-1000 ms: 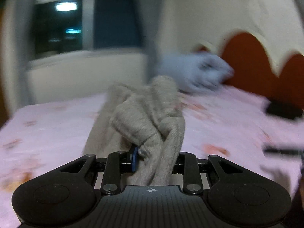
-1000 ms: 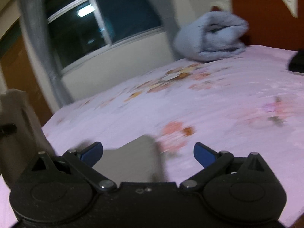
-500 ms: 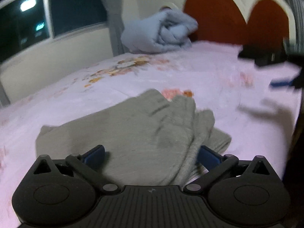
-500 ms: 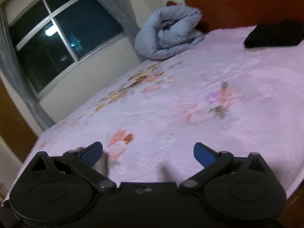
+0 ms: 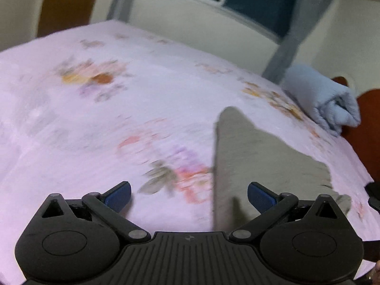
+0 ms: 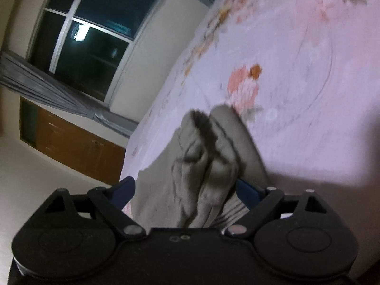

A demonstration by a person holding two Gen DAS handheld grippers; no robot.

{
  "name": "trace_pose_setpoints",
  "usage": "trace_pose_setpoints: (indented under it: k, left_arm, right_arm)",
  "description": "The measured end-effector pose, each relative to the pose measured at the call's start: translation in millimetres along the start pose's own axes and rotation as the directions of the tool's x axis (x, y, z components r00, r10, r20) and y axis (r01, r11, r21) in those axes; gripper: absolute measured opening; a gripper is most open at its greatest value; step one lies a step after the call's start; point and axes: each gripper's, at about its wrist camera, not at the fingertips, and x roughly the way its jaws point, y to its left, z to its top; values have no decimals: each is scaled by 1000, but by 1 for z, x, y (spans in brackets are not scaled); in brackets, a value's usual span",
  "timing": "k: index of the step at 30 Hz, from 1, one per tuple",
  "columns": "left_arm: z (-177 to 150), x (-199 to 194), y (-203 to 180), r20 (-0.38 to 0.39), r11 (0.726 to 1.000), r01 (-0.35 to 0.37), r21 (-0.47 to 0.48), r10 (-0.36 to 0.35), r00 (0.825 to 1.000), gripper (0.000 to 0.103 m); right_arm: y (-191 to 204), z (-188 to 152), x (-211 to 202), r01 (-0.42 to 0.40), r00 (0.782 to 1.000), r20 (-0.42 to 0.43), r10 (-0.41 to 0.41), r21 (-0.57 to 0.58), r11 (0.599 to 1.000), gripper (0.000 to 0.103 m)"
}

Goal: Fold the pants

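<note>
The left gripper has wide, empty jaws beside the pants; the right gripper jaws, wide, straddle their bunched fabric on the bed

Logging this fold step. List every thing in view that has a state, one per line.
left tool: open, holding nothing, above the bed
right tool: open, bunched cloth between its fingers
pants: lying on the bed, partly bunched
blue blanket: rolled up, at the headboard end
bed: covered by a pink floral sheet
</note>
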Motion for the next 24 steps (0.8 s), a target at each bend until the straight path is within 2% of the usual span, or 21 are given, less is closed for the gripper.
trace_pose_setpoints:
  k: [2,4,7,9,11,12,13,14,15,16,17,19,21,22,23,24]
  left_arm:
    - [-6,6,-1,-5,1000,-5,-20,5,1000,103]
    - [-9,12,0,-2,1000,-8,-29,8,1000,103]
    - [-16,13,3,-1,999,-18,-46,18,1000,103]
    - [-15,17,1,-1,999,-24,-46,24,1000,103]
    - [-14,18,1,2,999,-24,-41,24,1000,103]
    - [-14,18,1,1,999,-23,-40,23,1000,103]
    - [-14,18,1,-1,999,-25,-40,25,1000,103]
    - [-14,19,2,-3,999,-23,-41,23,1000,103]
    - [-14,20,2,-3,999,-24,-42,24,1000,103]
    - [-14,20,3,-3,999,-26,-42,26,1000,103]
    - [-14,19,3,-2,999,-25,-41,25,1000,103]
    - [-15,18,5,10,998,-20,-53,21,1000,103]
    - [-15,20,6,10,998,-17,-66,18,1000,103]
    - [-15,21,6,10,998,-19,-67,19,1000,103]
    - [-14,22,5,9,998,-21,-63,21,1000,103]
    - [-14,23,4,6,998,-21,-57,22,1000,103]
  right_arm:
    - [0,-3,11,41,999,-24,-41,25,999,86]
    - [3,-8,15,55,998,-11,-55,44,998,85]
    - [8,-12,16,84,996,4,-84,17,996,85]
    - [12,-12,19,72,997,25,-72,4,997,85]
    - [15,-12,28,92,996,14,-91,-21,996,84]
    - [16,-13,35,130,992,4,-130,-46,990,79]
    - [17,-14,41,174,985,-8,-175,-58,983,67]
    - [17,-14,46,196,980,-13,-197,-59,979,61]
    - [19,-14,48,206,978,-12,-208,-65,976,46]
    - [23,-13,50,201,979,-14,-203,-87,976,36]
    - [32,-13,49,173,984,-10,-176,-116,978,33]
    - [59,-13,31,31,998,54,-22,-173,984,31]
    - [79,-15,10,-71,985,135,105,-237,969,31]
    - [77,-20,2,-84,975,179,135,-265,961,31]
    - [64,-24,2,-49,972,207,110,-280,959,31]
    - [36,-22,12,49,984,179,-15,-186,981,31]
